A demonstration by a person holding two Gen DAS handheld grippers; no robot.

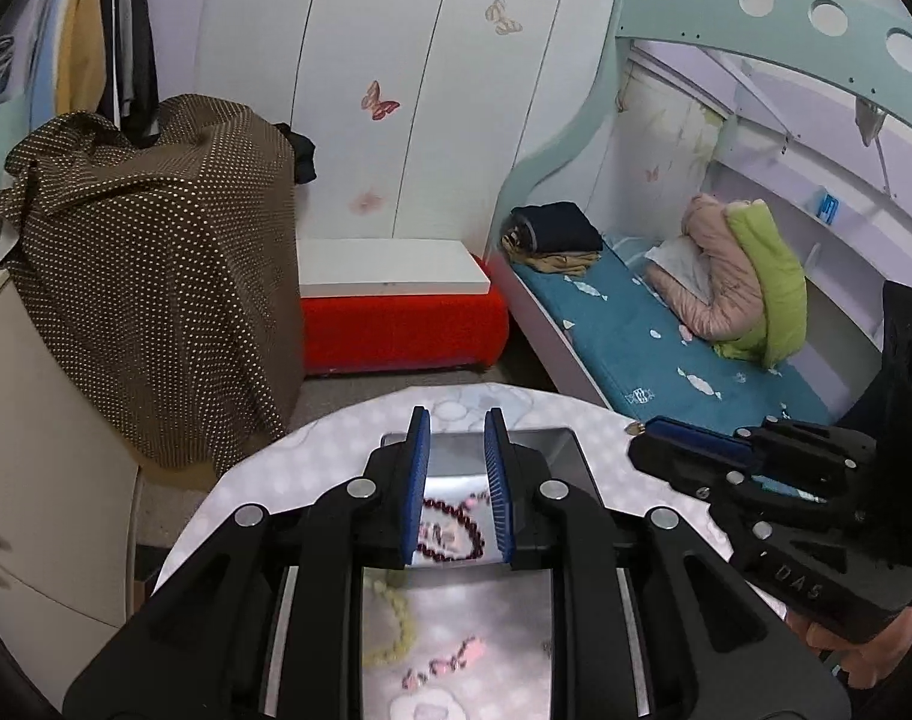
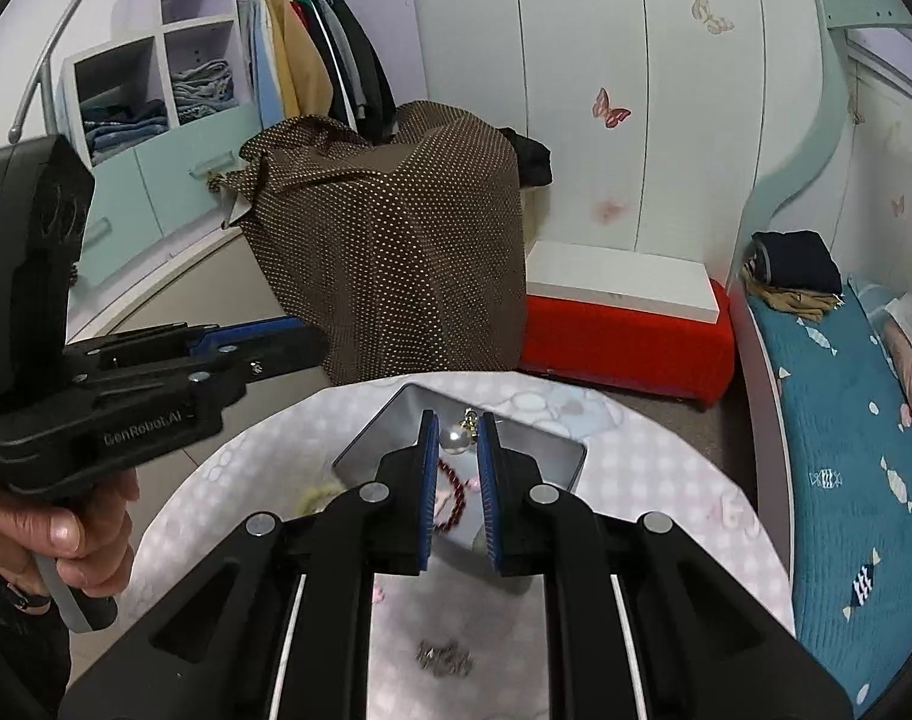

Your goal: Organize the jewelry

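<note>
- Holding a pearl earring (image 2: 454, 439) between its blue pads, the right gripper (image 2: 458, 438) has its fingers narrowed onto the bead near the tips; the small gold fitting pokes out just beyond them.
- It hangs over the open metal tin (image 2: 552, 450), which lies directly under and ahead of the fingers, so I judge the pearl is meant to drop there.
- A dark red bead bracelet (image 2: 450, 495) already lies in the tin, seen in the gap behind the pearl.
- The left gripper (image 1: 458, 480) holds nothing, its fingers moderately apart; the same bracelet (image 1: 456, 531) shows between them, lower down in the tin (image 1: 552, 441).
- Nearer the left gripper's body, a pale yellow-green bead string (image 1: 396, 618) and a pink-and-dark beaded piece (image 1: 444, 663) wait on the patterned round table (image 1: 264, 480).
- A small grey metal piece (image 2: 445, 657) lies on the table behind the right fingers, probably also to be sorted.
</note>
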